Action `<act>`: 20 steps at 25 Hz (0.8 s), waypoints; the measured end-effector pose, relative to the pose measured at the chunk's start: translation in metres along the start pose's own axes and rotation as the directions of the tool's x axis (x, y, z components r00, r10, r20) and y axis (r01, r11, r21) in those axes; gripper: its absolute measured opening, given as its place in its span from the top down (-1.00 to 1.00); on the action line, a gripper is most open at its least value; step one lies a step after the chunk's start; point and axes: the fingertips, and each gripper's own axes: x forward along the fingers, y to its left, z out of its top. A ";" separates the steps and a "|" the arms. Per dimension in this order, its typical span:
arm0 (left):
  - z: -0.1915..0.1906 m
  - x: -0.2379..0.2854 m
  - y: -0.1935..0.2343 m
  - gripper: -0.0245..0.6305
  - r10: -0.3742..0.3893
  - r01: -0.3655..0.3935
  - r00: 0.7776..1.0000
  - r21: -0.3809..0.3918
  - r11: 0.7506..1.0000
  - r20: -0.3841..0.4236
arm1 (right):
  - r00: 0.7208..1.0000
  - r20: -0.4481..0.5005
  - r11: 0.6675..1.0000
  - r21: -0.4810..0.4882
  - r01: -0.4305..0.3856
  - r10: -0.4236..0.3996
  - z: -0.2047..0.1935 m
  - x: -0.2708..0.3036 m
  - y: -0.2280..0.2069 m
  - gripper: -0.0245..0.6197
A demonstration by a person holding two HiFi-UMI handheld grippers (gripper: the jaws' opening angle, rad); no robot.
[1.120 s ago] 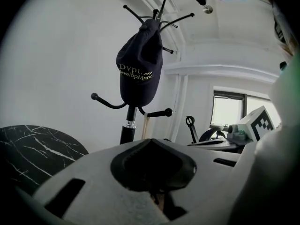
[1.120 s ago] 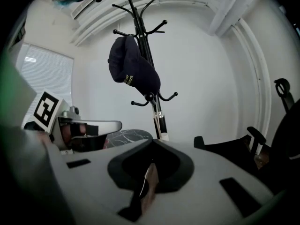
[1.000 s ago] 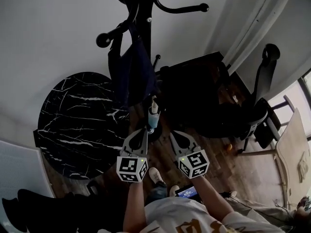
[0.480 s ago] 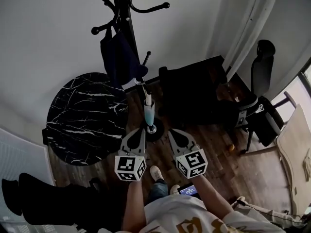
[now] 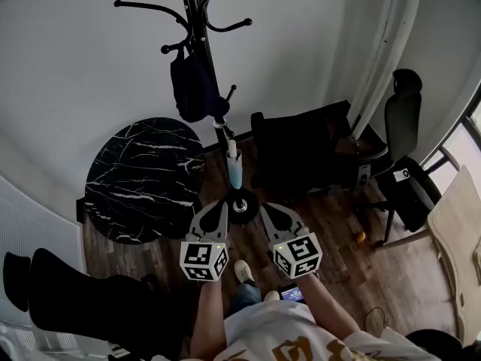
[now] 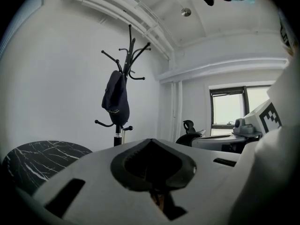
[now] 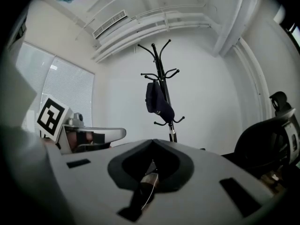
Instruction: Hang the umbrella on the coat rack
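Note:
The black coat rack point(image 5: 197, 21) stands against the white wall, its round base point(image 5: 242, 206) on the wood floor. A dark navy folded umbrella point(image 5: 193, 89) hangs from one of its hooks, free of both grippers. It also shows in the left gripper view as the umbrella point(image 6: 115, 100) on the rack point(image 6: 129, 55), and in the right gripper view as the umbrella point(image 7: 158, 101) on the rack point(image 7: 161, 69). My left gripper point(image 5: 219, 206) and right gripper point(image 5: 268, 211) are held low and side by side, well short of the rack. Both are shut and hold nothing.
A round black marble table point(image 5: 146, 179) lies left of the rack. A dark cabinet point(image 5: 301, 153) and an office chair point(image 5: 400, 138) stand to the right, by a pale curtain point(image 5: 383, 43). A light wooden chair point(image 5: 458, 239) is at far right. A dark shape point(image 5: 75, 307) fills the lower left.
The view has pulled back: the rack and the hanging umbrella now look smaller and farther away. Both grippers stay shut and empty at the same spot in the picture.

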 end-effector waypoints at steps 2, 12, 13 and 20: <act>0.004 -0.005 -0.004 0.86 0.005 -0.005 1.000 -0.012 1.000 0.016 | 1.000 0.005 1.000 0.003 -0.009 0.009 0.002 -0.005 0.004 0.89; 0.008 -0.017 -0.012 0.86 0.016 -0.015 0.999 -0.019 1.000 0.030 | 1.000 -0.001 1.000 0.013 -0.021 0.021 0.003 -0.018 0.007 0.89; 0.007 -0.018 -0.012 0.86 0.014 -0.013 0.999 -0.026 1.000 0.030 | 1.000 -0.004 1.000 0.015 -0.020 0.020 0.002 -0.018 0.007 0.89; 0.010 -0.019 -0.011 0.86 0.004 -0.002 0.999 -0.040 0.999 0.044 | 1.000 -0.002 1.000 0.013 -0.028 0.028 0.003 -0.015 0.010 0.89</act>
